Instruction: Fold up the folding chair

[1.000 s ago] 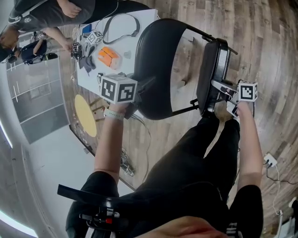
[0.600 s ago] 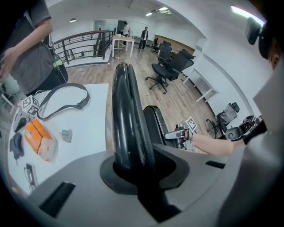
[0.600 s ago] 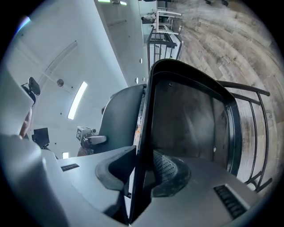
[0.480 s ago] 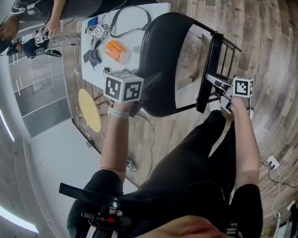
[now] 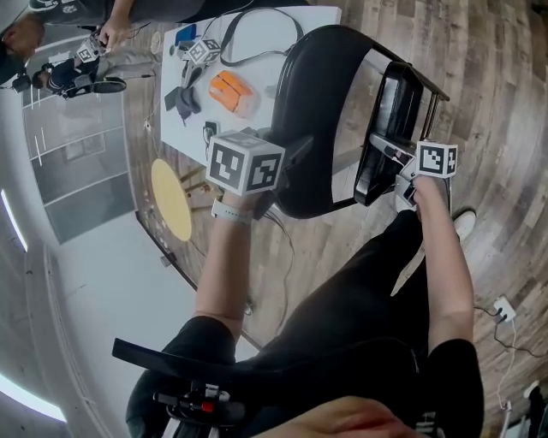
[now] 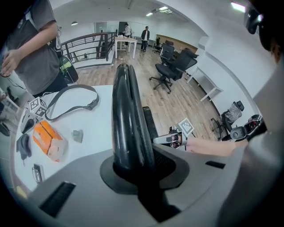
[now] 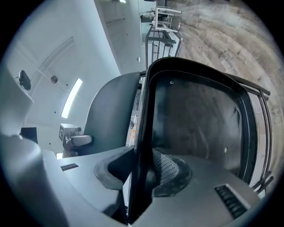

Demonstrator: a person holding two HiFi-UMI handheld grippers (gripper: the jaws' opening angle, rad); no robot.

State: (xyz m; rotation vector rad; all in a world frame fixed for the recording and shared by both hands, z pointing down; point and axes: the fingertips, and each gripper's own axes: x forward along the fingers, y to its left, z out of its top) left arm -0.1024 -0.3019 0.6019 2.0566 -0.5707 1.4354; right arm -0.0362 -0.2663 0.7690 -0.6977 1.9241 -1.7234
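Observation:
The black folding chair stands on the wood floor in front of me. Its curved backrest (image 5: pixel 317 120) is gripped at the top edge by my left gripper (image 5: pixel 287 158), which points steeply down; the left gripper view shows the backrest (image 6: pixel 126 111) rising between the jaws of the left gripper (image 6: pixel 133 164). The seat (image 5: pixel 390 128) is tipped up on edge, close to the backrest. My right gripper (image 5: pixel 387 160) holds its front rim level. In the right gripper view the seat's underside (image 7: pixel 199 119) fills the frame, with the rim between the right gripper's (image 7: pixel 142 173) jaws, which are opening slightly.
A white table (image 5: pixel 274 73) behind the chair carries an orange box (image 5: pixel 233 92), a black strap (image 5: pixel 257 38) and marker cubes (image 5: pixel 201 51). A person (image 5: pixel 128 13) stands at its far side. My legs are just below the chair. A power strip (image 5: pixel 499 308) lies on the floor at right.
My right gripper has carried the seat's front edge leftward, so the seat stands steeper and nearer the backrest. My left gripper keeps its hold on the backrest top.

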